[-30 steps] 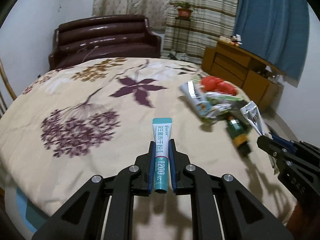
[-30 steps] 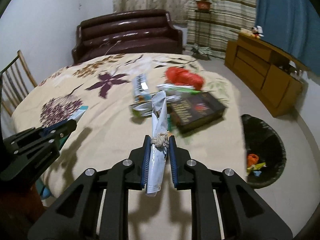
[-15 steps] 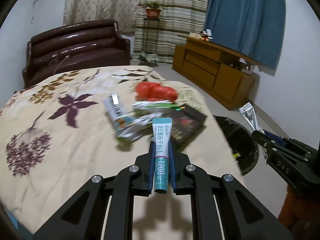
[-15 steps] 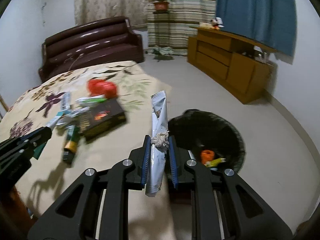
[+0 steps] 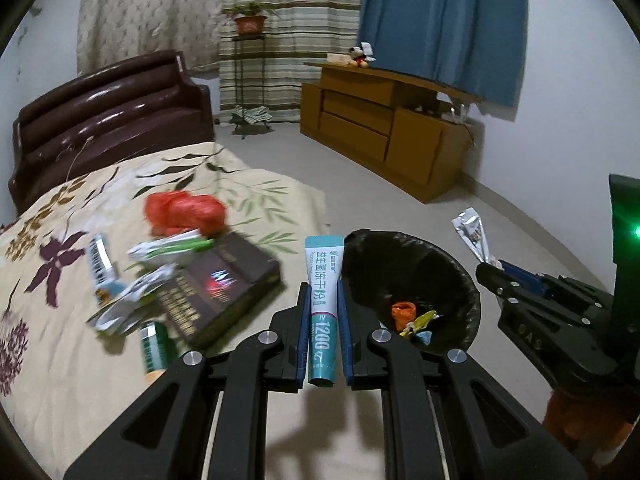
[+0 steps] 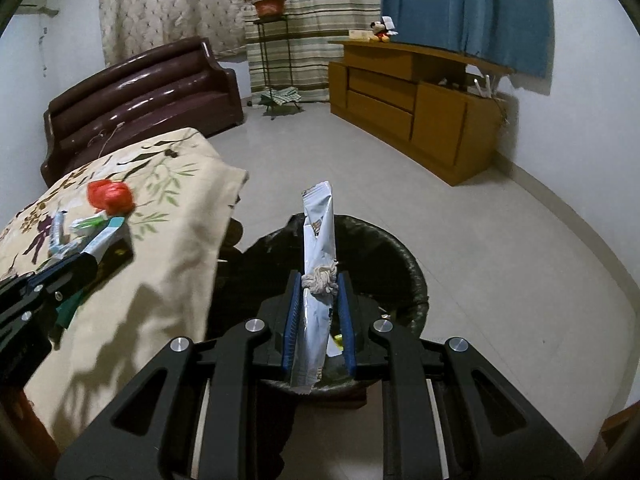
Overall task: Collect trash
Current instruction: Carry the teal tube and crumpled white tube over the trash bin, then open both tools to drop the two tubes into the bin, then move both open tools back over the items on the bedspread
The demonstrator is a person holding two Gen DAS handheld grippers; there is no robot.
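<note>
Two grips | left gripper point(image 5: 324, 316): toothpaste tube point(image 5: 323, 300); right gripper point(image 6: 319, 312): foil wrapper point(image 6: 317, 280)

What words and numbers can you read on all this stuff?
"1200" plus Chinese characters, which I leave unquoted: teal tube in the left gripper.
"DAS", faint: right gripper body.
Dark box, silver wrapper, green bottle: print too blurred to read.

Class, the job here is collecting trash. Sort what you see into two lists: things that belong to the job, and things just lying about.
Part of the job:
- teal tube, held in the left hand-held gripper
- silver wrapper, held in the right hand-held gripper
- black bin
- red bag

Just lying about:
- sofa
- wooden cabinet
- potted plant
</note>
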